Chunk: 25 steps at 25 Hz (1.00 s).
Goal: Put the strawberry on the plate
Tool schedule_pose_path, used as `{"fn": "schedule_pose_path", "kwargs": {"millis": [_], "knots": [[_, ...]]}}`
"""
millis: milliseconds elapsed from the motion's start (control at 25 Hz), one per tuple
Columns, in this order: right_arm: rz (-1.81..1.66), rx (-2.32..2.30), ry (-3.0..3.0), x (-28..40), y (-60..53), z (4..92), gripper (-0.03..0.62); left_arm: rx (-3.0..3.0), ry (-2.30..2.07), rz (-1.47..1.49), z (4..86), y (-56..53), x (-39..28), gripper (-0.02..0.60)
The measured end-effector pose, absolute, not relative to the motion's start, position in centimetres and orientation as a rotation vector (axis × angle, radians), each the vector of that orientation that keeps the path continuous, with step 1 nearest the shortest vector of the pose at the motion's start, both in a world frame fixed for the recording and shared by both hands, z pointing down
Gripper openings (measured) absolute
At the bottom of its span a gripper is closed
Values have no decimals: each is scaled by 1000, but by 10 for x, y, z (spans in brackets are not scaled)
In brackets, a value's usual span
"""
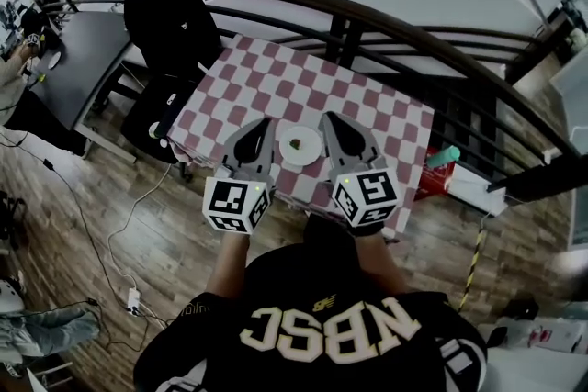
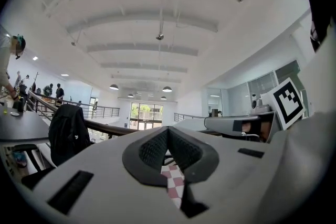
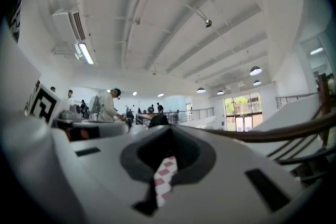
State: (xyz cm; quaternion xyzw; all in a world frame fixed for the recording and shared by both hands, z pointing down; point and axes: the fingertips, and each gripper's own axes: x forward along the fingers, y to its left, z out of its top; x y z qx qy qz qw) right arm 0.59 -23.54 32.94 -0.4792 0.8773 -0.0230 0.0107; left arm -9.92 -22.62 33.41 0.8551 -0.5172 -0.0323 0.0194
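The left gripper hangs over the checked tablecloth. Its 2 jaws are pressed together on nothing, and only cloth shows past them. Just right of it, between the 2 grippers, sits the white plate. A small dark speck at its middle may be the strawberry, already on the plate, though it is too small to be sure. The right gripper is likewise clenched and empty. A strawberry is light, soft and easily bruised, so I would pinch it gently across its broad middle, not by the leafy cap.
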Motion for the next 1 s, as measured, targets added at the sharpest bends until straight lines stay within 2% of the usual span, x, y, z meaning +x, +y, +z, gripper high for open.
{"fn": "schedule_pose_path", "kwargs": {"millis": [520,1000], "knots": [[47,-1510,2739,8,-251,314,18,2690,-1600,-186,318,-246,-90,12],[44,-1636,2667,43,-273,318,18,2731,-1542,-203,316,-265,-57,12]]}}
